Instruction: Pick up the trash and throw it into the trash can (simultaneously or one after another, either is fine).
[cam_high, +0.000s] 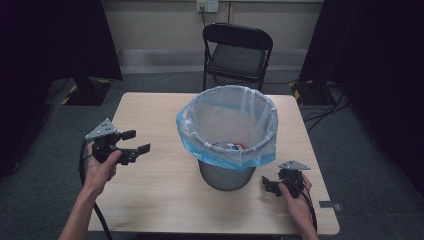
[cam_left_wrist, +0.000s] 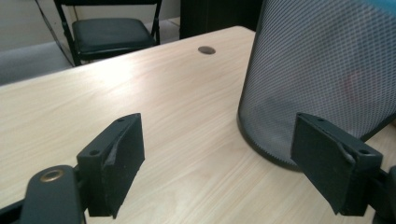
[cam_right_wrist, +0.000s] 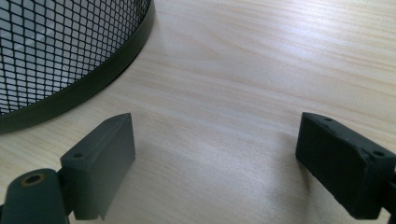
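High view first: the left gripper (cam_high: 131, 141) sits with its two black jaws spread wide and nothing between them, pointing toward the dark wire-mesh wastebasket (cam_high: 225, 172) — the one lined with a translucent blue-tinted plastic bag (cam_high: 227, 120) folded over its rim. The right gripper (cam_high: 271, 185) also stands open and empty, low on the table, just beside the basket's base. The basket stands upright near the middle of the pale wooden table (cam_high: 160, 200), between the two hands, its mouth facing straight up; the right hand looks the nearer of the two. Something red and white lies in the bottom of the basket — too small to tell what. Beyond the basket, past the table's far edge, a black folding chair (cam_high: 237, 50) stands. Nothing blocks either approach to the basket, I'd judge.
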